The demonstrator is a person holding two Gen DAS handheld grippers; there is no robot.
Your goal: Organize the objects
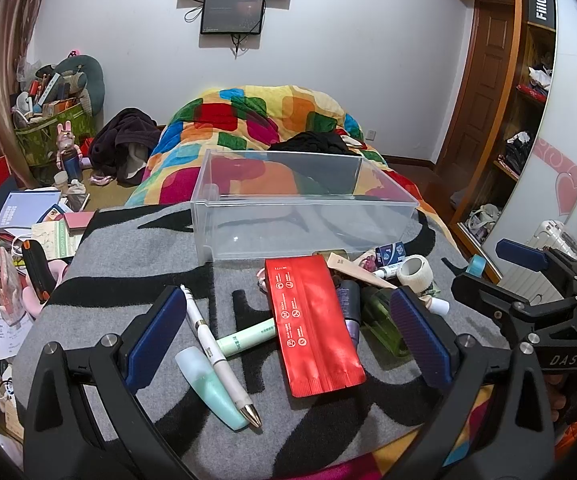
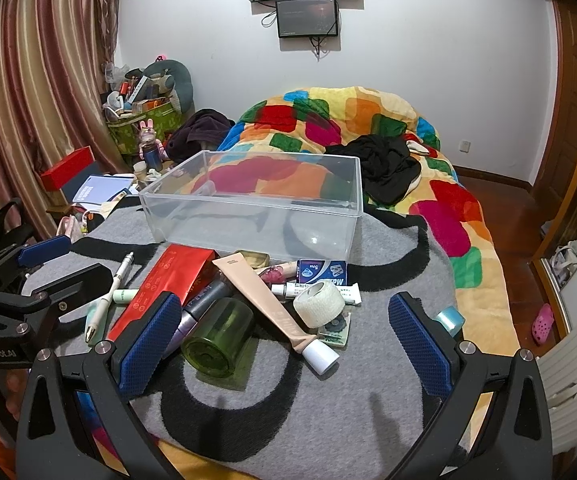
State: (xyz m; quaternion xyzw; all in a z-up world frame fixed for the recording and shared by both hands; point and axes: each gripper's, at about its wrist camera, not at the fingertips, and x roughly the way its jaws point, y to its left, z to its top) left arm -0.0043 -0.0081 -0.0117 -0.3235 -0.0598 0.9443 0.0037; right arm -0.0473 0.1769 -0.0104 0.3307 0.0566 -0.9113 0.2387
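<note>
While both of my grippers hang over the grey-and-black blanket, each has its blue pads spread wide with nothing between them.

Item 1, clear plastic bin: upright and empty at the far side of the clutter, well ahead of both sets of fingers; seen in both views.

Item 2, red foil pouch: lying flat. My left wrist view shows its full length, squarely between the pads of my left gripper; my right wrist view shows only part of it, behind the left pad.

Item 3, white pen: crossing a mint tube and a pale green tube, just inside my left gripper's left pad. From the right wrist it lies far left, near the other gripper's arm.

Item 4, green jar: on its side, close in front of my right gripper, nearer the left pad. The left view shows only a sliver of it.

Item 5, beige tube with white cap: diagonal, cap toward me, between the right gripper's pads.

Item 6, white tape roll: resting beside the beige tube, ahead of the right fingers.

Item 7, blue box: just before the bin wall; printing legible from the right wrist only.

Item 8, blue tape roll: outside the right pad.
</note>
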